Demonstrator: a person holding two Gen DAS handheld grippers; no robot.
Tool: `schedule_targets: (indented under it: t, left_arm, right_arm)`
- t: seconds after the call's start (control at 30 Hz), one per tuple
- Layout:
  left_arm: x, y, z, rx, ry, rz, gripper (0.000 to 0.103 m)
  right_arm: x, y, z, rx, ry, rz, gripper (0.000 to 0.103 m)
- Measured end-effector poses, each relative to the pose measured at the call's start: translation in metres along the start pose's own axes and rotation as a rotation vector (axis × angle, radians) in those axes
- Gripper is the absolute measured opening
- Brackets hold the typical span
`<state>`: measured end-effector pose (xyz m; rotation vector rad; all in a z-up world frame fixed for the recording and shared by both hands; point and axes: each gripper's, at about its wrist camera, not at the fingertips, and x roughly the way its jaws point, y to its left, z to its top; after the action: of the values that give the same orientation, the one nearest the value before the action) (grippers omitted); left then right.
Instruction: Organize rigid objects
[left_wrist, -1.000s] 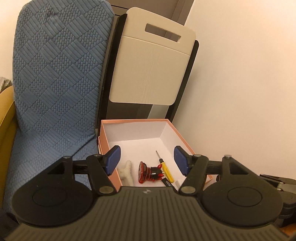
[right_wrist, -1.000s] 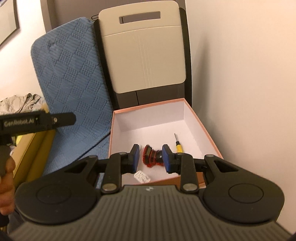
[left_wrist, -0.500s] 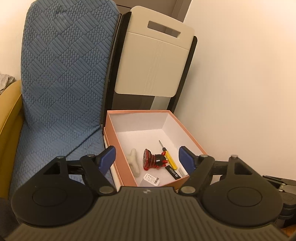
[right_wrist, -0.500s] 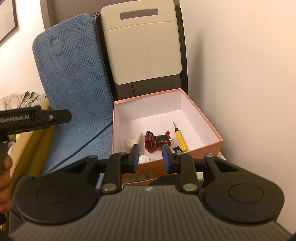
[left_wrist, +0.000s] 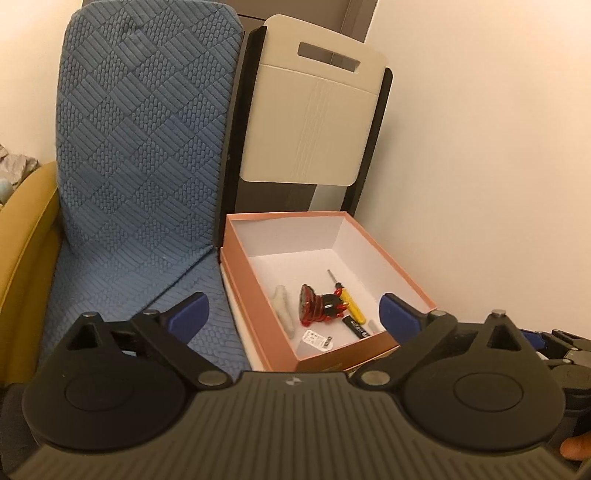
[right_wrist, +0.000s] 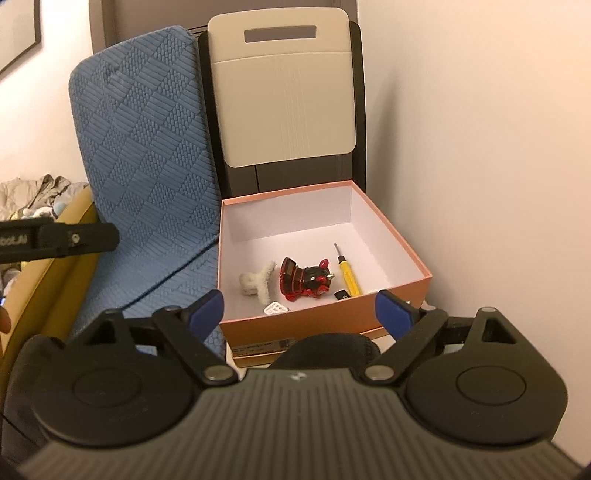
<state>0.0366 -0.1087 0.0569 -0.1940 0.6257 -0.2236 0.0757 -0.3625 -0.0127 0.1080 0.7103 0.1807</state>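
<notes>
The pink box (right_wrist: 325, 321), white inside, sits beside a blue quilted cushion (right_wrist: 147, 155). On its floor lie a glossy red-and-black figurine (right_wrist: 304, 282), a yellow-handled screwdriver (right_wrist: 349, 275), a fuzzy white clip (right_wrist: 256, 282), a small white card (right_wrist: 275, 307) and a black stick (left_wrist: 356, 326). Both the left tool (left_wrist: 291, 314) and right tool (right_wrist: 299, 308) have just been opening and stand released, with nothing between their blue pads.

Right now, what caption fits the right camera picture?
Open right hand-held gripper before a pink cardboard box holding a red-and-black toy figure.

text: "bot.AI" | on: left claw's black arm (right_wrist: 59, 240) | other labels: unreadable
</notes>
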Motion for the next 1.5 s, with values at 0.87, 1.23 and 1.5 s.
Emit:
schedule_targets:
  t: [0.87, 1.23, 1.5]
  left_arm:
    - [0.007, 0.015, -0.012, -0.043, 0.044, 0.071, 0.103]
    - [0.008, 0.017, -0.013, -0.045, 0.048, 0.073, 0.103]
    - [0.008, 0.018, -0.014, -0.047, 0.048, 0.077, 0.103]
  right_arm:
    - [0.007, 0.007, -0.005, 0.007, 0.023, 0.018, 0.09]
    - [0.007, 0.009, -0.004, 0.004, 0.024, 0.014, 0.09]
    - [0.008, 0.007, -0.004, 0.01, 0.019, 0.015, 0.09]
